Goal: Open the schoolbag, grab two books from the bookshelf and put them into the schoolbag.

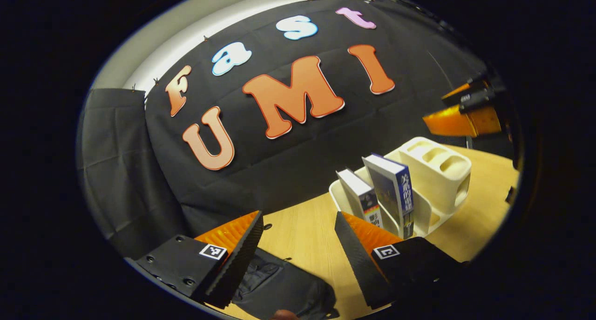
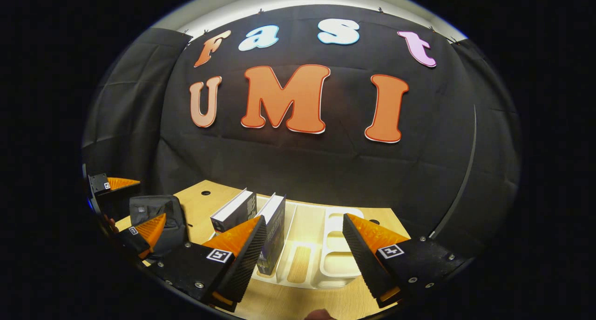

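The schoolbag (image 1: 284,287) lies on the desk (image 1: 307,231) at lower centre of the left gripper view, apparently unopened. Both books (image 2: 272,227) stand in the bookshelf (image 2: 326,255). Left hand-held gripper (image 1: 298,259) and right hand-held gripper (image 2: 302,259) are spread, empty; everything seems left to do.

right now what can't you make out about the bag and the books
- Schoolbag: left gripper view, bottom edge and a finger cut it off; open or zipped unclear.
- Schoolbag: right gripper view, small, the left gripper partly covers it.
- Two books: lower parts hidden by a finger and the bookshelf.
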A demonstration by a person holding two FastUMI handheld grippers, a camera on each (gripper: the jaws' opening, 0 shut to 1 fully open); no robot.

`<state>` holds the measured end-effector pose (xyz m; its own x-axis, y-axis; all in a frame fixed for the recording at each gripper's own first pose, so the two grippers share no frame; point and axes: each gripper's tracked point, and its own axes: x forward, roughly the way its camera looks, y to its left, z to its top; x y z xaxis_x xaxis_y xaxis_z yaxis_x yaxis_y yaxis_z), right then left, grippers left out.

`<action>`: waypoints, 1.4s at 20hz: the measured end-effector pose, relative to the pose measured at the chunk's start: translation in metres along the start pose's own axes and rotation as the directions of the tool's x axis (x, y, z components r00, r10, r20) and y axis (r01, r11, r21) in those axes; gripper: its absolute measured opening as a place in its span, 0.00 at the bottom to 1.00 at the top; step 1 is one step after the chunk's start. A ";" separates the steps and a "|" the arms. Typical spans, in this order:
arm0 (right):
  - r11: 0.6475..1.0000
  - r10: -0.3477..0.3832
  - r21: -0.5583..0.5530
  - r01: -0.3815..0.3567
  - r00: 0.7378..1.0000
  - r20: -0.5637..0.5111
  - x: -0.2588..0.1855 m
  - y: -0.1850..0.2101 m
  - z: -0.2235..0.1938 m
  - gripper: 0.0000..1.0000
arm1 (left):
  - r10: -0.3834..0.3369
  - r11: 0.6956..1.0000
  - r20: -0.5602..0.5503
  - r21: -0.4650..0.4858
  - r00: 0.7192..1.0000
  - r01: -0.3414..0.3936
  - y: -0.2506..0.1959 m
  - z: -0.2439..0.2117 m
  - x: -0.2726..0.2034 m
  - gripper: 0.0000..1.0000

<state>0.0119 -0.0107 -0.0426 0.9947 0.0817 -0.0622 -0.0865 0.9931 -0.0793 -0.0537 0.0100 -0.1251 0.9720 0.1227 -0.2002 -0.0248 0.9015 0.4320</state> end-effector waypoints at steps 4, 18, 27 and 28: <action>0.999 0.045 -0.012 -0.045 0.999 -0.011 0.008 0.005 -0.008 0.98 | 0.025 0.993 -0.086 0.114 0.996 -0.016 -0.004 -0.049 -0.009 0.98; 0.996 0.088 -0.022 -0.088 0.996 -0.032 0.016 0.004 -0.023 0.98 | 0.106 0.938 -0.420 0.343 0.901 0.050 -0.002 -0.234 -0.042 0.98; 0.998 0.061 -0.021 -0.061 0.998 -0.029 0.010 -0.020 -0.023 0.98 | 0.212 0.895 -0.433 0.446 0.876 0.004 0.021 -0.256 -0.019 0.97; 0.998 0.057 -0.023 -0.058 0.998 -0.026 0.011 -0.022 -0.022 0.98 | 0.227 0.888 -0.425 0.460 0.876 -0.006 0.025 -0.255 -0.011 0.97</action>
<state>0.0232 -0.0336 -0.0632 0.9863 0.1363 -0.0927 -0.1453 0.9845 -0.0985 -0.1248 0.1366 -0.3366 0.7466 0.4884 -0.4517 0.0792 0.6089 0.7893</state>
